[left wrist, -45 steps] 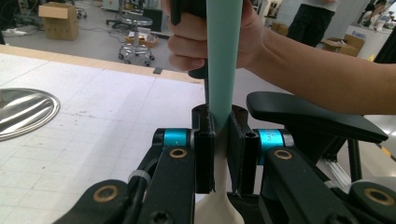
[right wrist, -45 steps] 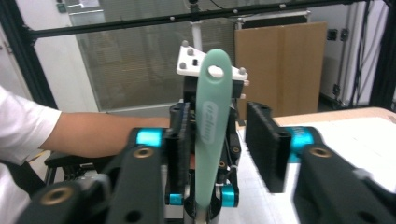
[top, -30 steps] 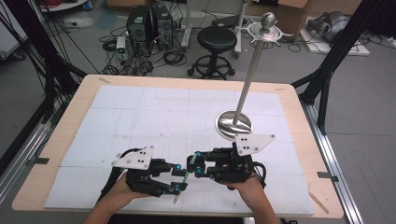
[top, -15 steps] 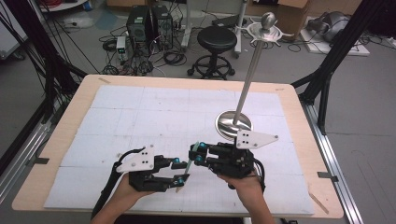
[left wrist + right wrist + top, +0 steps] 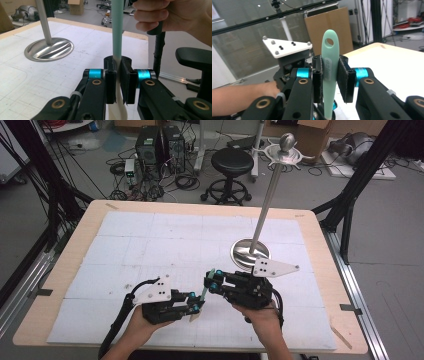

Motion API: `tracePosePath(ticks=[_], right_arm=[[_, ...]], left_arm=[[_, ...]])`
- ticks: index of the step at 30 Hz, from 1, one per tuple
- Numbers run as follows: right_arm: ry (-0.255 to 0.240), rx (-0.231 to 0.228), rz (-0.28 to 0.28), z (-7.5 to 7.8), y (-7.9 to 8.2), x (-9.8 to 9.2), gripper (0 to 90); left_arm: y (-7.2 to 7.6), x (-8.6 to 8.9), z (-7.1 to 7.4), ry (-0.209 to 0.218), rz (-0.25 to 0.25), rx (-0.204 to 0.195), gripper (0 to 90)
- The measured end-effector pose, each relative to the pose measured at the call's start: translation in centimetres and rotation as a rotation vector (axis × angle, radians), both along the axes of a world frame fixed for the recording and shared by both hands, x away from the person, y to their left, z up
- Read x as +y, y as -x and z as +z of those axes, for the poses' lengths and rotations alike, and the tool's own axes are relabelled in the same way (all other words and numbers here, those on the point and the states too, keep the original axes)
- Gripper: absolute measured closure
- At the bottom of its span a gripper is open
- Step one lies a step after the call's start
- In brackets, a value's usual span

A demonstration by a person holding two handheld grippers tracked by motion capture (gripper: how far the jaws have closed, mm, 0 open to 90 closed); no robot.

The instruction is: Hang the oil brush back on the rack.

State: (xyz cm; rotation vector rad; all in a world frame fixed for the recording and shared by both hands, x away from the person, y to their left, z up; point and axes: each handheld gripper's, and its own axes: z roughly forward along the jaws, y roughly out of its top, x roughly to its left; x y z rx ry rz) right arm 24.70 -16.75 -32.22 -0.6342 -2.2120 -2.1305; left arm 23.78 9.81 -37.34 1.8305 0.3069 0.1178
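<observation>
We are clamping the left gripper (image 5: 196, 306) on the spatula's (image 5: 204, 291) pale end and the right gripper (image 5: 212, 282) on its green handle, above the table (image 5: 90, 227); uneven pulling could bend it or slip it free.

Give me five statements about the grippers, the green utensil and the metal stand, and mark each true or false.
1. Both grippers grip the same mint-green utensil. True: the left gripper holds its whitish end, the right gripper its handle.
2. The utensil's handle end has a hole. True.
3. The metal stand lies toppled on the table. False: it stands upright on its round base.
4. The left gripper is wide open. False: its jaws are shut on the utensil.
5. The stand is near the person's left hand. False: it stands beyond the right hand.
</observation>
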Motion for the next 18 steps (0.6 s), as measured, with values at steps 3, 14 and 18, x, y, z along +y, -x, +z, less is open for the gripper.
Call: tracePosePath(ticks=[3, 14, 18], right_arm=[[-0.020, -0.010, 0.023, 0.03, -0.06, 0.06, 49.8], [-0.030, -0.124, 0.185, -0.24, -0.27, -0.15, 56.8], [-0.033, -0.138, 0.219, -0.29, -0.34, -0.02, 64.9]], left_arm=[[0.02, 0.04, 0.01, 0.016, -0.036, 0.005, 83.9], [-0.16, 0.72, 0.27, 0.111, -0.177, 0.037, 84.0], [-0.18, 0.81, 0.29, 0.117, -0.209, 0.045, 84.0]])
